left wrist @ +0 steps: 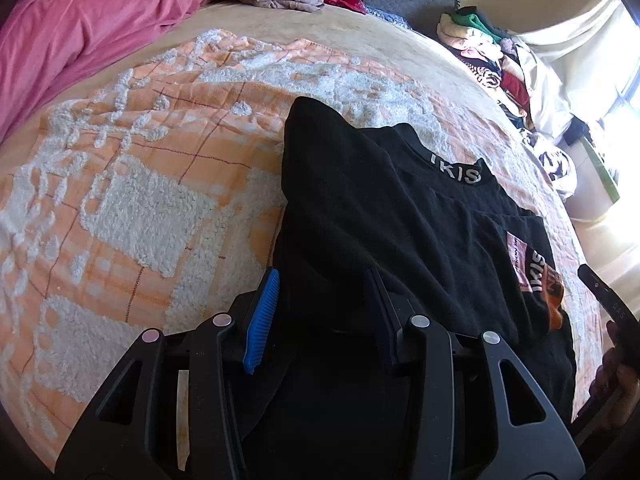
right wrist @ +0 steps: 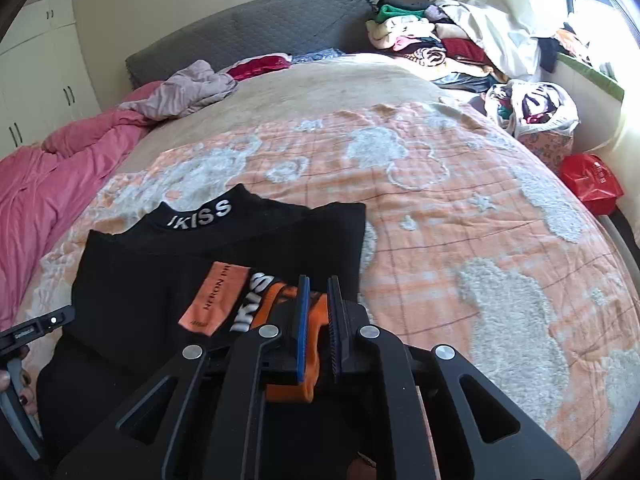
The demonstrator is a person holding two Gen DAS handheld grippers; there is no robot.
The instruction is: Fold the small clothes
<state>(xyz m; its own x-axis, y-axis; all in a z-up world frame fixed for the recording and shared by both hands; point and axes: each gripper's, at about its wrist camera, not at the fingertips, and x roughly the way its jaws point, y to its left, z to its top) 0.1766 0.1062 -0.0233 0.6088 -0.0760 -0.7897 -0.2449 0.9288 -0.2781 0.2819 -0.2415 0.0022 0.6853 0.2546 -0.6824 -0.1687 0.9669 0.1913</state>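
A black shirt [left wrist: 400,232] is lying on the orange and white blanket [left wrist: 140,208] on the bed, filling the lower middle of the left wrist picture and the lower left of the right wrist picture. White letters are showing on its collar [right wrist: 202,213]. An orange patch [right wrist: 216,300] is sitting on its front. The left claw [left wrist: 326,312] is sitting at the bottom of its picture with black cloth between its blue pads; I cannot tell if the pads are pressing it. The right claw [right wrist: 320,320] is clenched on the shirt, squeezing the orange part of the print. A pink cover [left wrist: 72,28] is lying at the upper left. A pile of clothes [right wrist: 420,44] is sitting at the upper right.
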